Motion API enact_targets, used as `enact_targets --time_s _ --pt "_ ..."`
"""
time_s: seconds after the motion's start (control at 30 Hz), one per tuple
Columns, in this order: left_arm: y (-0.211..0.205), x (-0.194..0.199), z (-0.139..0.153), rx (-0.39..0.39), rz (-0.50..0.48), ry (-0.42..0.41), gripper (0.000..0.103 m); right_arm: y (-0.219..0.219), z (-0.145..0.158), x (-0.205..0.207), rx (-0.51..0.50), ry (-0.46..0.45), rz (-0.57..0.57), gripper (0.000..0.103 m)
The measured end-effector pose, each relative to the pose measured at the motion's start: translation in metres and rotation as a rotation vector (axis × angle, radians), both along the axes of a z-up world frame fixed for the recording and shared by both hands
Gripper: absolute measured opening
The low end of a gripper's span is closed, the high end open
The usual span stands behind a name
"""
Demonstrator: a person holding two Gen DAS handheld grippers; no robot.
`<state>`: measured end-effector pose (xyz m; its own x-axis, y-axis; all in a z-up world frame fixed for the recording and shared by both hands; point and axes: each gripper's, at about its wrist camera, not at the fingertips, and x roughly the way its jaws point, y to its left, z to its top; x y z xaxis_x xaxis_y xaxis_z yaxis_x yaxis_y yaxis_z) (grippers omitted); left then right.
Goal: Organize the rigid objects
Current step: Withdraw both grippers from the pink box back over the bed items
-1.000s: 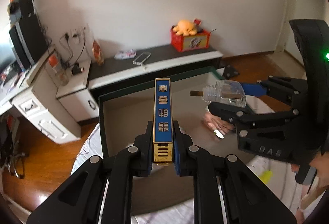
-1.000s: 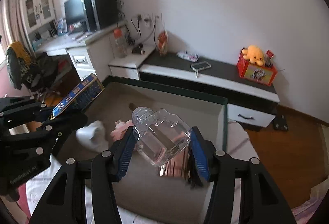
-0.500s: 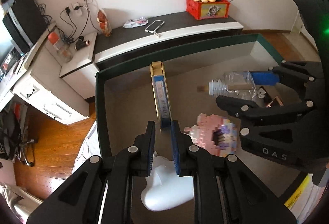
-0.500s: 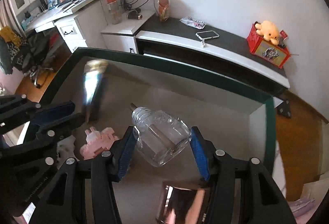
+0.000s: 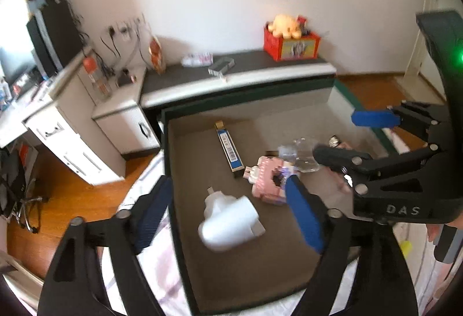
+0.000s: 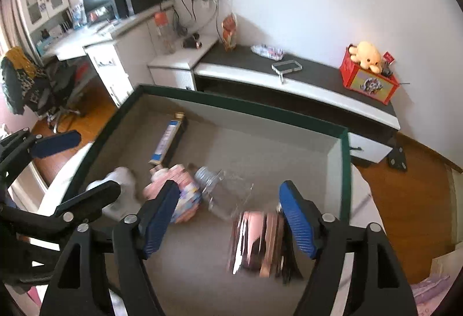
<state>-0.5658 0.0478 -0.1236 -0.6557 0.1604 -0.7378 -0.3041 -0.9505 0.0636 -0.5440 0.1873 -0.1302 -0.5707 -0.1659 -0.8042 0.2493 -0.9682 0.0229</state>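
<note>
Shallow box (image 5: pixel 173 159) with green rim, seen from above by both wrist cameras. From left to right on its brown floor are shown: a white plastic piece (image 5: pixel 228 222), lying on its side; a long blue-and-gold carton (image 5: pixel 229 148), lying flat toward the back wall; a pink block toy (image 5: pixel 269 180), touching the near end of the carton; a clear bottle (image 6: pixel 225 194), lying on its side just beside the toy; and a shiny pink packet (image 6: pixel 259 240), blurred. Behind the box, a low cabinet (image 6: pixel 289 84) is seen carrying a phone (image 6: pixel 286 67) and a red box (image 6: pixel 367 81) with a yellow plush toy (image 6: pixel 366 54).

The left gripper (image 5: pixel 228 217) is angled downward over the white piece; its jaws have just been opening, stand wide, and hold nothing. The right gripper (image 6: pixel 228 211) is angled downward over the bottle; its jaws have just been opening, are spread apart, and the bottle lies free on the floor beyond them.
</note>
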Motion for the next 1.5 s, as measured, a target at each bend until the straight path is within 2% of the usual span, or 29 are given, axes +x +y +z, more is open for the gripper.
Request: enact_targets --time_s 0.1,0.17,0.33,0.57,0.63,0.77,0.9,1.0,1.2,1.4,1.5 --pt "-0.002 0.039 0.015 -0.071 0.032 0.113 0.092 -0.004 0.013 0.033 0.019 0.054 0.024 0.078" --pt "-0.005 0.06 0.026 -0.109 0.056 0.191 0.102 -0.005 0.019 0.053 0.015 0.077 0.037 0.079" --pt "-0.01 0.121 0.048 -0.128 0.059 0.299 0.103 -0.01 0.033 0.104 -0.007 0.123 0.078 0.079" --pt "-0.01 0.196 0.053 -0.082 0.021 0.335 0.103 -0.014 0.047 0.174 -0.014 0.226 0.093 0.083" --pt "-0.012 0.217 0.051 -0.072 0.027 0.347 0.103 -0.014 0.048 0.194 0.002 0.264 0.081 0.087" --pt "-0.013 0.25 0.043 -0.074 0.038 0.365 0.103 -0.012 0.041 0.231 0.051 0.322 0.049 0.103" --pt "-0.017 0.285 0.034 -0.074 0.096 0.411 0.103 -0.004 0.037 0.268 0.026 0.372 0.031 0.103" --pt "-0.024 0.306 0.025 -0.037 0.148 0.423 0.103 -0.001 0.031 0.294 0.014 0.416 -0.006 0.103" --pt "-0.035 0.33 0.002 0.009 0.224 0.401 0.103 0.001 0.016 0.325 -0.008 0.451 -0.06 0.103" --pt "-0.042 0.328 -0.019 0.055 0.248 0.342 0.103 0.012 0.004 0.334 -0.033 0.44 -0.108 0.103" --pt "-0.042 0.323 -0.031 0.043 0.25 0.309 0.103 0.017 -0.006 0.338 -0.035 0.423 -0.124 0.103"
